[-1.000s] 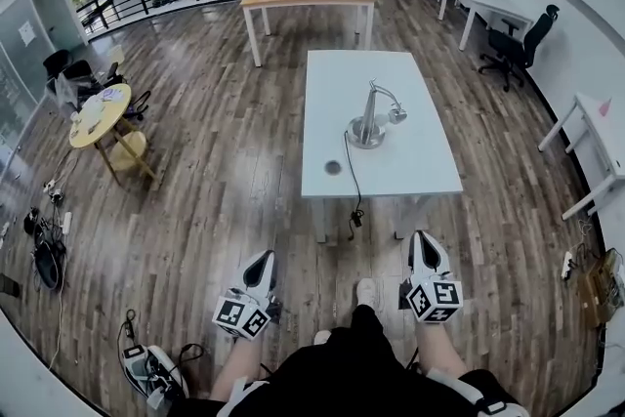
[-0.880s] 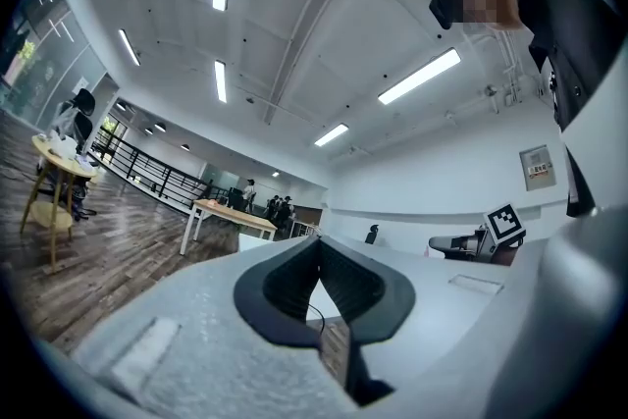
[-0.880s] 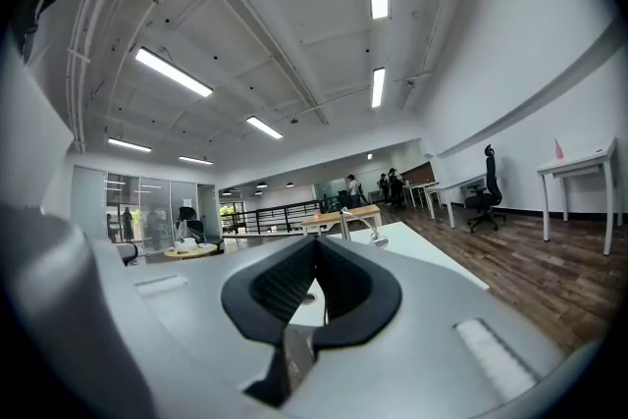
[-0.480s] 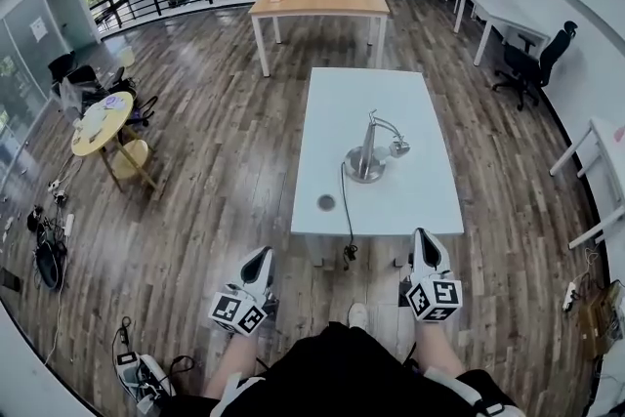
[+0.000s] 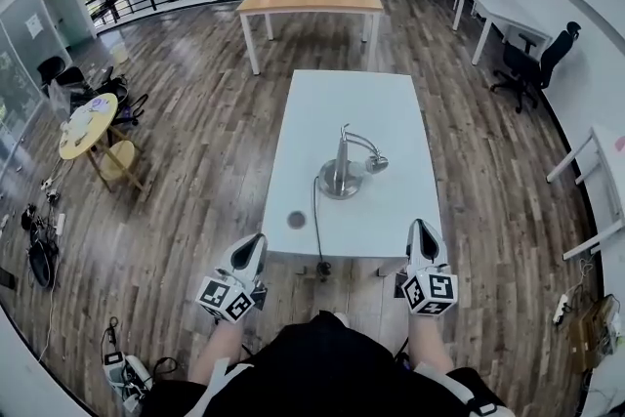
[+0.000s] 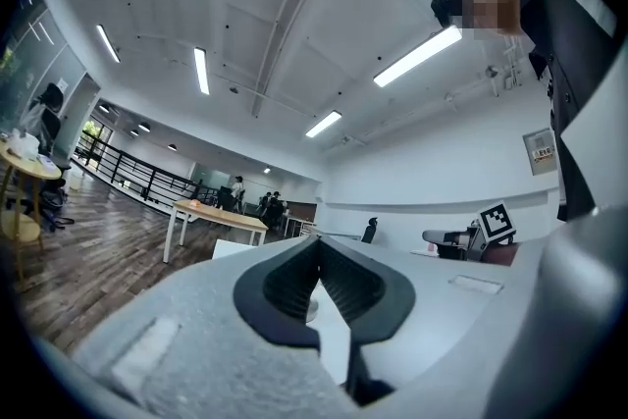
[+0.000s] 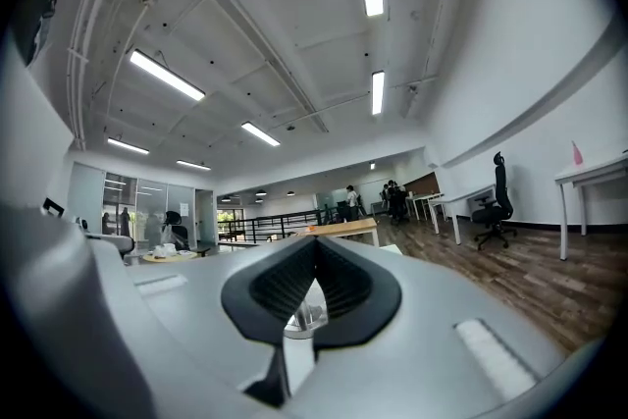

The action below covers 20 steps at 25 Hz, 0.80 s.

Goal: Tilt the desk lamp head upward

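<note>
Standing near the middle of the white table (image 5: 391, 103), the lamp (image 5: 341, 173) is a small metal one. It has a round base, an upright stem and a thin curved neck that carries the little head (image 5: 376, 164) out to the right, where it droops. The base looks weighty enough to stay put, though polished metal is likely slippery, and the neck probably flexes or hinges stiffly. I would pin the base or stem with one gripper and take the head, or the neck just behind it, with the other. A gentle lift should keep the lamp from skidding or tipping. Its cable (image 5: 314, 220) runs off the near edge, so dragging the lamp would be unwise. A dark round disc (image 5: 296, 220) lies on the table just beside the cable. The left gripper (image 5: 256, 244) and right gripper (image 5: 421, 230) are both short of the table's near edge, well apart from the lamp and pointing toward it. Each has its jaws together with nothing between them, so they must open before any hold.
</note>
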Available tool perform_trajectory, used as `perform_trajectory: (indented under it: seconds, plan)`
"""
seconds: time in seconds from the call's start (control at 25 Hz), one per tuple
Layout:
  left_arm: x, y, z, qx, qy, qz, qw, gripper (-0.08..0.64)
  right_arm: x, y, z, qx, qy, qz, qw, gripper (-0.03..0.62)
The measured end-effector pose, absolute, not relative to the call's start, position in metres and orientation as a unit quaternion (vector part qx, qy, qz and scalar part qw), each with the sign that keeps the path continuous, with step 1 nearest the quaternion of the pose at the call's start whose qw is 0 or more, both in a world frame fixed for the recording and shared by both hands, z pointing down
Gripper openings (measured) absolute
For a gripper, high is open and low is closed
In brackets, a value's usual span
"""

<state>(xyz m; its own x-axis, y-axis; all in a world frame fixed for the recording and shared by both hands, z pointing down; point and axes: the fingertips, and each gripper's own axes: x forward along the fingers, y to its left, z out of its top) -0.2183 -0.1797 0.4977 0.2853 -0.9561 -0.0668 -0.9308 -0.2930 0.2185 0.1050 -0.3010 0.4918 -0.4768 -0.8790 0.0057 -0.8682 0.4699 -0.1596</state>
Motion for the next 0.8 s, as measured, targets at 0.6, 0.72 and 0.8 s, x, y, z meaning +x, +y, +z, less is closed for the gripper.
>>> perform_trajectory:
  seconds: [0.6,0.72,0.8]
  plan:
    - [-0.18,-0.237,0.518,0.799,-0.589,-0.085,0.089,-0.002,0.103,-0.347,0.525,-0.468,0.876,-0.113,0.01,0.003]
    - [-0.188,-0.249,0.527,0.801,-0.585,-0.077,0.1,-0.001,0.097,-0.353,0.533,-0.468,0.875,-0.125,0.006,0.003]
    - [-0.191,-0.263,0.538,0.804,-0.58,-0.075,0.108,-0.002,0.095,-0.36,0.539,-0.47,0.874,-0.127,-0.003,0.003]
